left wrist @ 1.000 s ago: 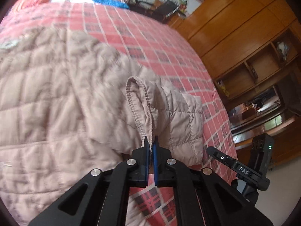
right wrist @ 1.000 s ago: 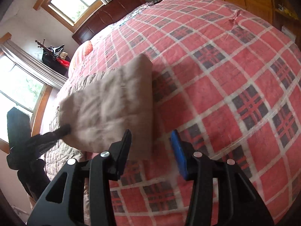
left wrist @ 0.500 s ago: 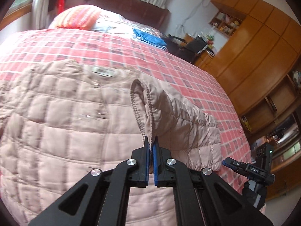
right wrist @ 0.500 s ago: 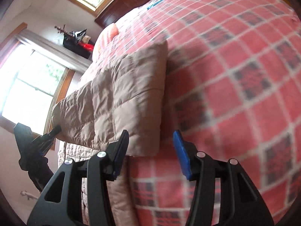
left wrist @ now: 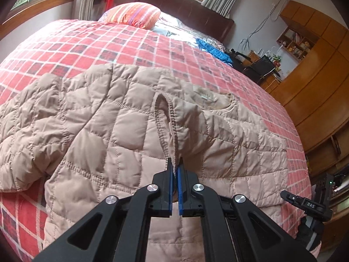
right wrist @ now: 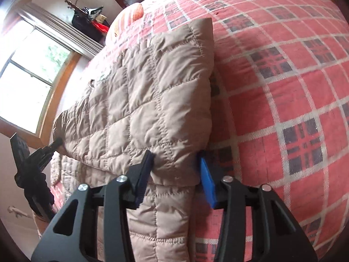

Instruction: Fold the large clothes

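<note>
Across the red plaid bedspread (left wrist: 196, 65) lies the beige quilted jacket (left wrist: 104, 118), spread flat with its collar toward the striped pillow (left wrist: 133, 15). Nearest the jacket's middle, the left gripper (left wrist: 175, 168) is clamped tight on the sleeve cuff (left wrist: 165, 122), which stands up in a ridge over the body panel. On the jacket's outer side, the right gripper (right wrist: 174, 163) has its jaws parted around the folded edge, not pinching it. To do this fold well, lay the cuff down flat across the body, keep the crease straight, and release only once the fabric rests.
</note>
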Demonstrator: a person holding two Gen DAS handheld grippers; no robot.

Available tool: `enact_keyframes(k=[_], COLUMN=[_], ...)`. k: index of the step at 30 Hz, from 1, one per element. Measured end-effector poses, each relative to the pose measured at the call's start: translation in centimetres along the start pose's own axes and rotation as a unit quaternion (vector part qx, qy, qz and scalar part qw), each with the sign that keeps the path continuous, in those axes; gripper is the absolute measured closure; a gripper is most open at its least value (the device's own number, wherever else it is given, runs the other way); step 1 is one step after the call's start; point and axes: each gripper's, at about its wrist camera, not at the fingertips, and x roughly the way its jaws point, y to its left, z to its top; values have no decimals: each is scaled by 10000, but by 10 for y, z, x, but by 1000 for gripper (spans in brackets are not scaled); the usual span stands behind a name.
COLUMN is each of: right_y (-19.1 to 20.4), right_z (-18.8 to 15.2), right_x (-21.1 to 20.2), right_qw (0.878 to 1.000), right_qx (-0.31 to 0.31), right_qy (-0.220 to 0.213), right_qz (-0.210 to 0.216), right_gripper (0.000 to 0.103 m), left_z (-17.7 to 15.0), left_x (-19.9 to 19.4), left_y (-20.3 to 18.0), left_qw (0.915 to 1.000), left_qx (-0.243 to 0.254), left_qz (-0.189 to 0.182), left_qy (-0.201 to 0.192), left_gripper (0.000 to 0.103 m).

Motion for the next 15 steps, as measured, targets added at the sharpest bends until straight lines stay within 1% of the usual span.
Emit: enact_keyframes(k=[3,5,8,11,13,14,15], right_y=[-2,-2,-5,2,12,18,27], right_z=[1,-1,0,1,1,0,-2], right_x=[2,8,6,4,4,0,-7], right_qw=[9998,9997,9997,9993,9988,9981,9970], right_qx=[15,64,108,39,-41,-65,-107], right_qy=[66,127,146,163,146,98,9], right_qz=[-176,-203,-189,-337,-468,-612,-770], right_gripper=[66,66,65,66,61,56,54], left_z=[-6,-11,-13,-12,-11,-11,-12], left_x=[17,29,39,43,40,35,27], left_y=[14,18,23,29,29,29,30], left_qw=[9997,9994,9993,9992,9991,9990,9991], left_qx=[-53,-44,0,-112,-109,-131,-147], left_qz=[108,175,145,20,36,110,145], left_qy=[217,309,344,378,398,406,361], left_gripper=[100,99,96,95,92,84,83])
